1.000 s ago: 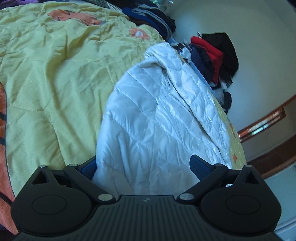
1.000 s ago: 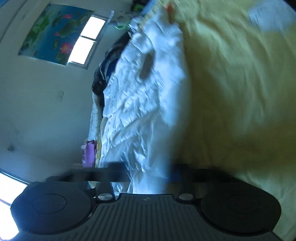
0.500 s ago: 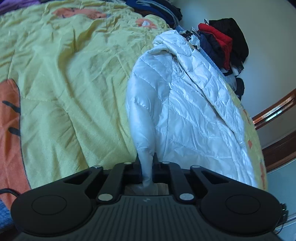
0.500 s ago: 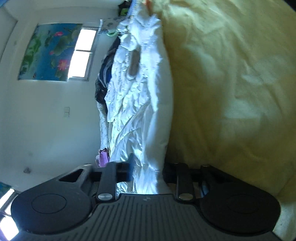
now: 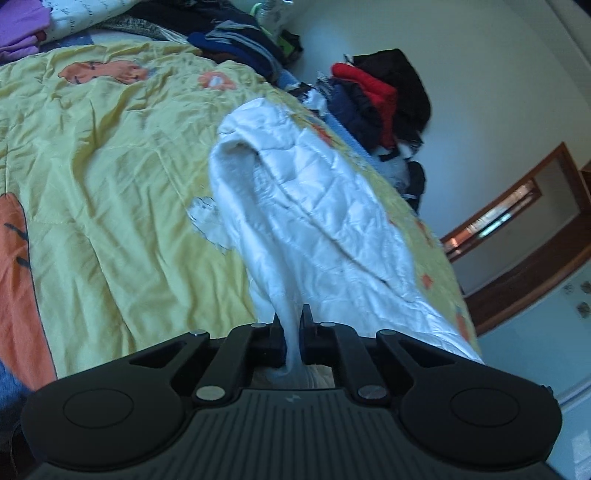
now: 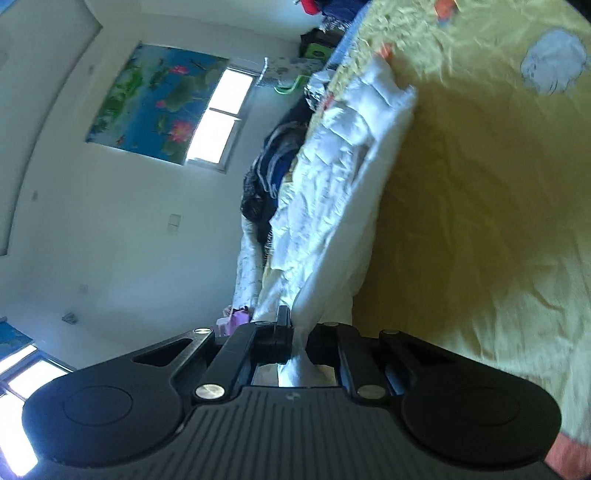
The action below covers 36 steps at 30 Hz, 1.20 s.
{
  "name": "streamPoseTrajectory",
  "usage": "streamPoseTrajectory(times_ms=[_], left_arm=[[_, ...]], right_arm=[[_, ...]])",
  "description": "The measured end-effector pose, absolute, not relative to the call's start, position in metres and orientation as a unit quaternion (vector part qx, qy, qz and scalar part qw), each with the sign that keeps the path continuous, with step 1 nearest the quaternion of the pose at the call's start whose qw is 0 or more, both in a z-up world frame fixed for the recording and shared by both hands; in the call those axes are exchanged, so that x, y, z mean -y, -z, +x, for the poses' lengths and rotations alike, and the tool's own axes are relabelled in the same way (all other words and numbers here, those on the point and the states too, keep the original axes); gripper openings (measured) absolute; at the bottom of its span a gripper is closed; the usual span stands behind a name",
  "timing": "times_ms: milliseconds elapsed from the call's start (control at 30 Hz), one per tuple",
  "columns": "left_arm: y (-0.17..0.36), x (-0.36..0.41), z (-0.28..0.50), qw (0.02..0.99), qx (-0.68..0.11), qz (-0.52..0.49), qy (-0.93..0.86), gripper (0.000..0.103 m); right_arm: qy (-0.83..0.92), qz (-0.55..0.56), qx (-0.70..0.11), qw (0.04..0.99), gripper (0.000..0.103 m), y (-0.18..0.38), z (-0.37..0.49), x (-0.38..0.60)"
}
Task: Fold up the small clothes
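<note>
A white quilted jacket [image 5: 317, 221] hangs stretched above the yellow bedspread [image 5: 110, 192], lifted at its near edge. My left gripper [image 5: 291, 321] is shut on a bunched fold of the jacket. In the right wrist view the same jacket [image 6: 332, 192] runs away from the camera, lifted off the bed [image 6: 480, 221]. My right gripper [image 6: 297, 328] is shut on another part of its edge.
Piles of dark, red and blue clothes [image 5: 373, 96] lie at the far edge of the bed, with purple folded items [image 5: 22, 26] at the far left. A wall with a window [image 6: 218, 118] and a flower picture [image 6: 155, 103] lies beyond.
Both grippers closed on the jacket's edge, the left open a second ago. Since then the jacket has been lifted off the bed and folded over along its length.
</note>
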<state>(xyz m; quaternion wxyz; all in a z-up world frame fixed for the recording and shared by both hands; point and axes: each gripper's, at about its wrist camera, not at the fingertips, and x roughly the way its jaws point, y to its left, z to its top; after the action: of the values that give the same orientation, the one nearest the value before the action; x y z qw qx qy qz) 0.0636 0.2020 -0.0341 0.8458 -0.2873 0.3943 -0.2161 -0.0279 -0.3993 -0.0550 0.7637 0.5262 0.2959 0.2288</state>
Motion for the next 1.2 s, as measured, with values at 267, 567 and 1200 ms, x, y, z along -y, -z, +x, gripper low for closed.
streamPoseTrajectory(times_ms=[267,567,1200], left_arm=[[0.026,-0.226,0.015,0.839,-0.391,-0.308,0.221,0.006],[-0.006,-0.206,0.095,0.834,-0.363,-0.333,0.247,0.005],[0.068,-0.120,0.420,0.823,-0.462,-0.316,0.100,0.006]], right_arm=[[-0.204,0.572,-0.292,0.739,0.011,0.064,-0.095,0.409],[-0.228,0.616,-0.222,0.720,0.011,0.055,-0.033,0.436],[-0.082,0.682,-0.296,0.663,0.025,0.130,0.287,0.500]])
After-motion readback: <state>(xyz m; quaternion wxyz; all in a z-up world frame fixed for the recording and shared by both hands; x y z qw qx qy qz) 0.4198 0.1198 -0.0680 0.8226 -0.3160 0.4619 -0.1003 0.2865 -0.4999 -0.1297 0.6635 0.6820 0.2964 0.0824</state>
